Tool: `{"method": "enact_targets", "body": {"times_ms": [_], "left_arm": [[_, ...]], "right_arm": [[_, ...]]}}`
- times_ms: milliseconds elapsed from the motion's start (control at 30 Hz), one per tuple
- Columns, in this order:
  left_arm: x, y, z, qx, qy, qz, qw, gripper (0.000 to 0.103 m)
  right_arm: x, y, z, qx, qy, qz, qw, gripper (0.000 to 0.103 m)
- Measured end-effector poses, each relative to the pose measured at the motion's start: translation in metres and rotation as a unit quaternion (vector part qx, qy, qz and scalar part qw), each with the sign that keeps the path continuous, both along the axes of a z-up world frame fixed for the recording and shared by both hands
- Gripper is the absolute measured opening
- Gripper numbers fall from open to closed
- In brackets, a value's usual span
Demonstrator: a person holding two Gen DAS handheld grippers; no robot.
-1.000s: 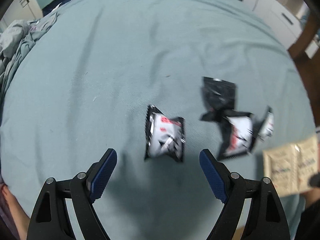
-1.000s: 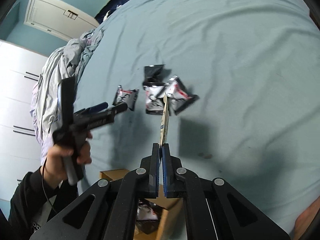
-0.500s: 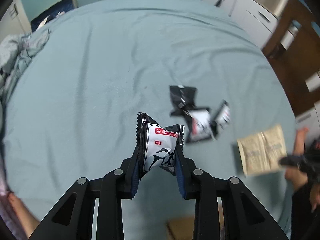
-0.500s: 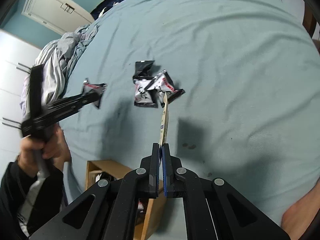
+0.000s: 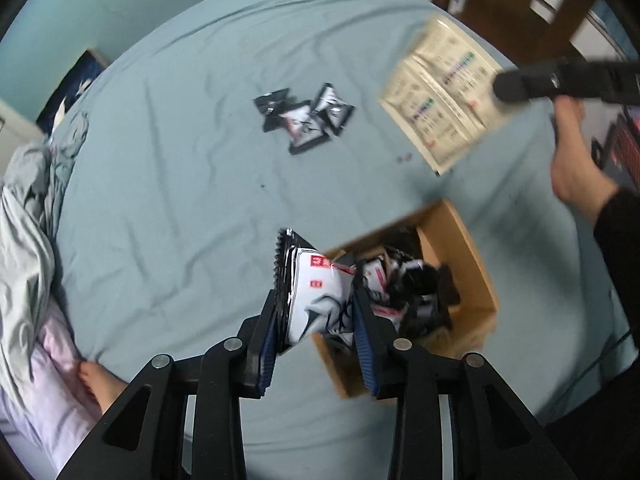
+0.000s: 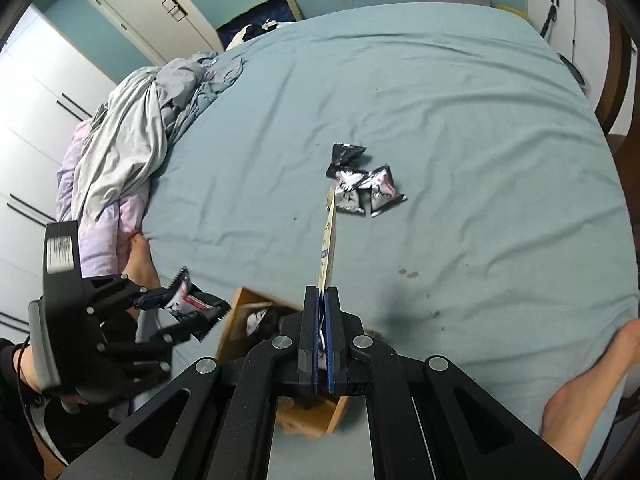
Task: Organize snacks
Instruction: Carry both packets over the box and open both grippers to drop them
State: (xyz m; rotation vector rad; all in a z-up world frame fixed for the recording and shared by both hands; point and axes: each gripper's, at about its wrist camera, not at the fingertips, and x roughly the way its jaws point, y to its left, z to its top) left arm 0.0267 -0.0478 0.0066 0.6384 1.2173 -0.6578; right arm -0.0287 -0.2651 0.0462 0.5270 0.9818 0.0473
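The black-and-white snack packet (image 5: 316,292) you carry sits pinched between your left gripper (image 5: 318,312) fingers, raised just beside the cardboard box (image 5: 472,264), which already holds similar packets. Your right gripper (image 6: 320,308) is clamped on the edge of a flat beige packet (image 5: 440,92), held above the bed. Three more dark packets (image 6: 362,184) lie clustered on the teal bedsheet (image 6: 480,120), well apart from the box.

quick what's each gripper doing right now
Left gripper: shut on a snack pack.
Right gripper: shut on a beige packet.
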Motion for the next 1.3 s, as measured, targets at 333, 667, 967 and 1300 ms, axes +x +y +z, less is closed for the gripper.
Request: {"method": "enact_targets", "body": {"times_ms": [333,667,967,1300], "left_arm": [[0.02,0.01,0.012,-0.004,-0.062,0.009,0.998,0.089],[0.052,0.036,0.001,0.015,-0.06,0.089,0.9941,0.089],[0.053,0.037,0.004,0.009,-0.06,0.094,0.9937,0.089],[0.052,0.033,0.004,0.002,-0.056,0.089,0.9944,0.089]], "right_arm": [[-0.007,0.02,0.011,-0.004,0.026,0.024,0.999,0.001],[0.004,0.038,0.008,0.036,0.058,0.089,0.994,0.001],[0.019,0.028,-0.011,0.056,0.074,0.099,0.991,0.086],[0.028,-0.022,-0.035,0.042,0.119,0.001,0.992,0.088]]}}
